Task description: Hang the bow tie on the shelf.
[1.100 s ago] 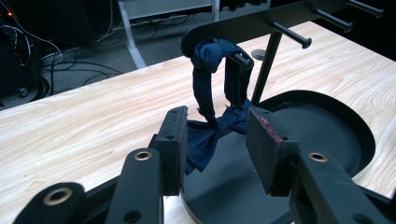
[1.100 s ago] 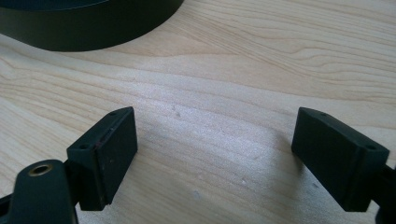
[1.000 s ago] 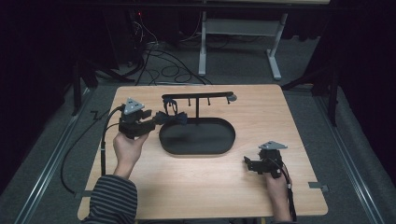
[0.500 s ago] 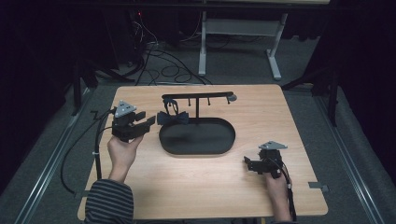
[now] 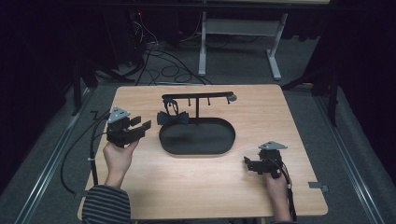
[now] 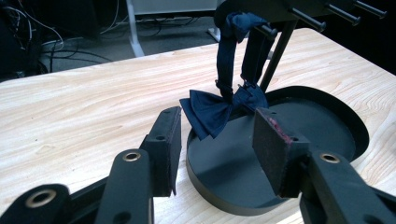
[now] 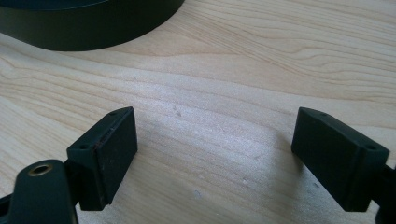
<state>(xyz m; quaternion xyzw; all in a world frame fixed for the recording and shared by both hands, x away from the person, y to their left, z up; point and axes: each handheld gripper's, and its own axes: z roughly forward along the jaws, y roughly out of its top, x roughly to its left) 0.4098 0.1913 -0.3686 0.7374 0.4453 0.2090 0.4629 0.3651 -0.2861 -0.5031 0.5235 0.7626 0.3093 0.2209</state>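
Claws both gape empty: left claw (image 6: 217, 140) facing hung bow tie (image 6: 219, 109), right claw (image 7: 215, 156) over table (image 7: 224, 65).

Table (image 6: 93, 93): pale wood, smooth, visible grain. Tray (image 6: 327, 140) ahead of left gripper's jaws: black, matt. Bow tie (image 6: 210, 109): navy cloth, slight sheen. Rack (image 5: 196, 96): black, looks like metal. Jaw pads (image 7: 116, 144): matt black, rubbery.

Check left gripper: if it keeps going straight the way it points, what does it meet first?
Probably the navy bow tie, hanging by its strap from a peg of the black stand. The open left gripper is aimed at it; the stand's tray rim sits lower, though depth is hard to judge.
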